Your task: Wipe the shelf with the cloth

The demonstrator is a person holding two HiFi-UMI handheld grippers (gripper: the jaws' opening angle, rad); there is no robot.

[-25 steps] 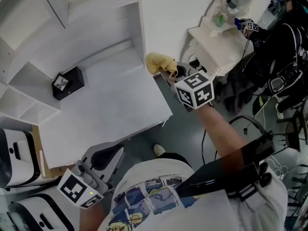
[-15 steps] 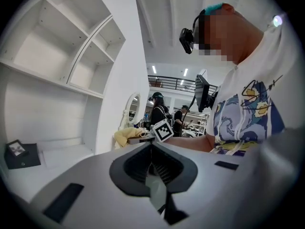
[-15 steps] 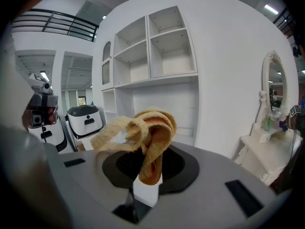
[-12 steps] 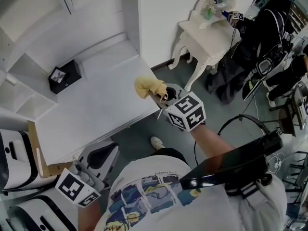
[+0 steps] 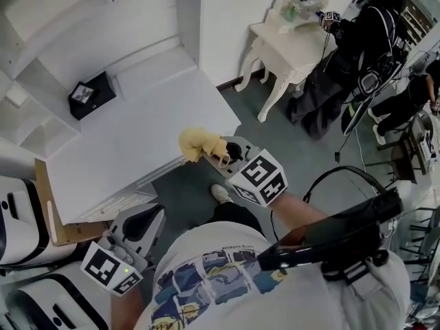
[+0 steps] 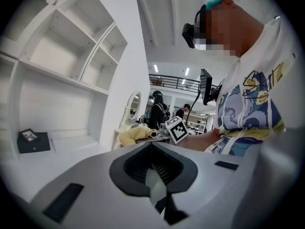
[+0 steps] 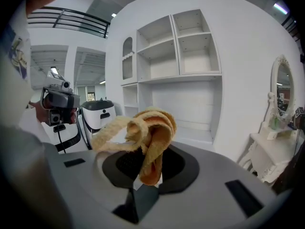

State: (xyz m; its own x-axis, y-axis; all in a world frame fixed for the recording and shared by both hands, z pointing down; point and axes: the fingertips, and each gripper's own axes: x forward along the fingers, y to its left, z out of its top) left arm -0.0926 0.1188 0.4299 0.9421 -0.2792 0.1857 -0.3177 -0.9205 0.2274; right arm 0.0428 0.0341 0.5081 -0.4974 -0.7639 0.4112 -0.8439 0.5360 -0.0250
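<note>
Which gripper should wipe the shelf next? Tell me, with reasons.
Right. The right gripper is shut on the yellow cloth, by the white shelf's front edge. The left gripper is shut, empty, and low beside the person's body.

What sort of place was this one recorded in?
Probably a staged room inside a large hall or lab: white shelf unit and ornate dressing table stand beside an open floor with another person and a mezzanine railing beyond.
</note>
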